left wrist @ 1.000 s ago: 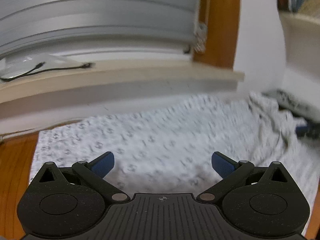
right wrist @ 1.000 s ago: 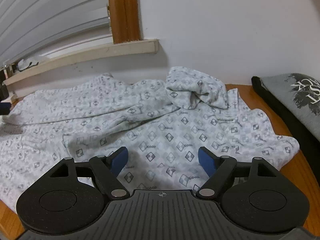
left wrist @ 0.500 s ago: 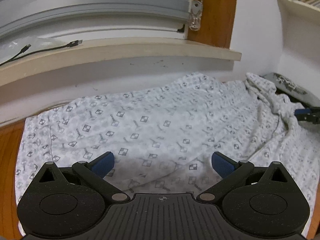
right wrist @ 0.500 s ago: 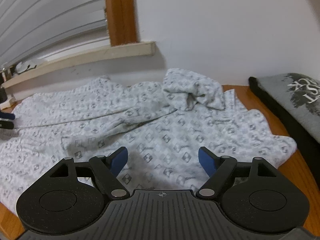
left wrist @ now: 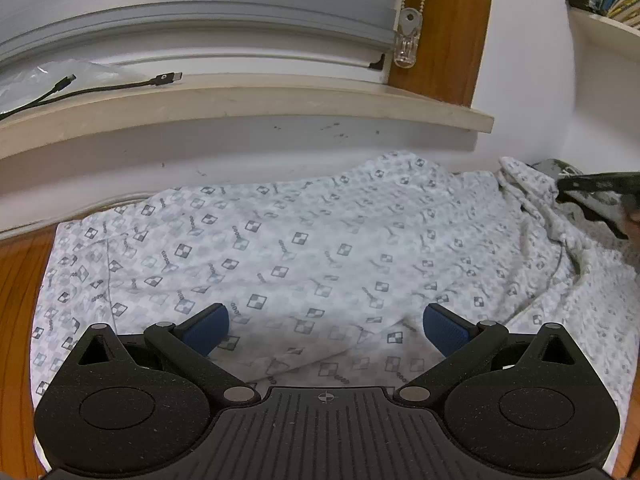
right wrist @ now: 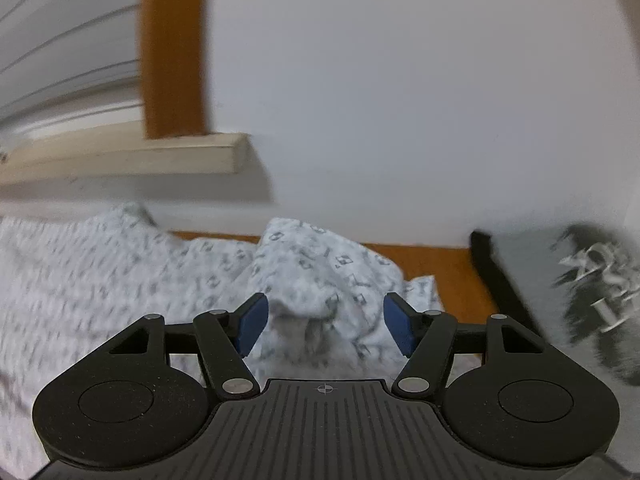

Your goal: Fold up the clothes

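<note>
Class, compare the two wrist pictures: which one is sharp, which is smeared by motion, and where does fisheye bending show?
Left wrist view: sharp, the patterned garment crisp; the window sill bows into a curve. Right wrist view: motion-smeared, the garment's bunched part and the grey printed garment streaked.

Spreading pale across an orange-brown wooden worktop [left wrist: 16, 280]: a white garment [left wrist: 304, 248] printed all over with grey checks, small dark checkered squares and tiny lettering. Framing each view: a matte black left claw [left wrist: 326, 326] and matching black right claw [right wrist: 324, 322], both tipped with deep blue pads [left wrist: 444, 330]. Lying at the right edge: a grey folded garment [right wrist: 580, 292] edged in black, bearing a dark tree print and white letters. Running behind: a cream windowsill [left wrist: 248, 100] carrying a black cable [left wrist: 100, 89], grey blinds [left wrist: 192, 12], an orange-brown wooden frame [left wrist: 444, 28] and a white wall [right wrist: 400, 100].
</note>
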